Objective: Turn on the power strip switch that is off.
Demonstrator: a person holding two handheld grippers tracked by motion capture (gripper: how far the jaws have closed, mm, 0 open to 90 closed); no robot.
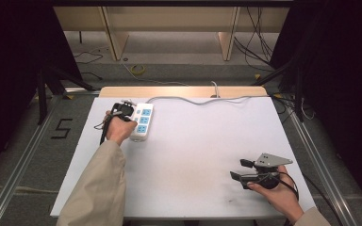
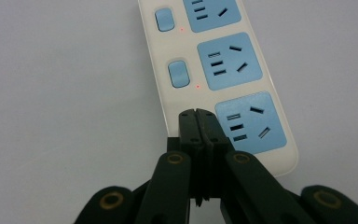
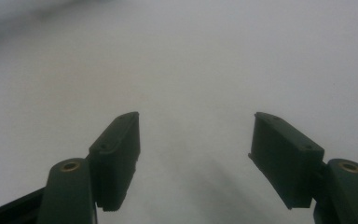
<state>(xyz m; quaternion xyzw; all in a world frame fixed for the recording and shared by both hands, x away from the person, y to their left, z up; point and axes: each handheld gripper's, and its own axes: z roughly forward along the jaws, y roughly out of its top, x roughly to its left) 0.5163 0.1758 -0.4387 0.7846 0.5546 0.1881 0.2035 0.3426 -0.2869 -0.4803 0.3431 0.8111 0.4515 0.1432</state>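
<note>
power strip lies at about 10 o'clock on the white table, long axis running 12 to 6, cord leaving toward 1 o'clock. left gripper has its jaws pressed together with nothing between them, tips down on the strip's near end beside the lowest blue socket, where a switch sits on the other sockets. right gripper rests at 4 o'clock, jaws wide apart over bare table, well apart from the strip.

The power strip runs off the top edge of the left gripper view, its farthest socket cut through. The closed tips of the left gripper cover the nearest switch, so its position cannot be told.
</note>
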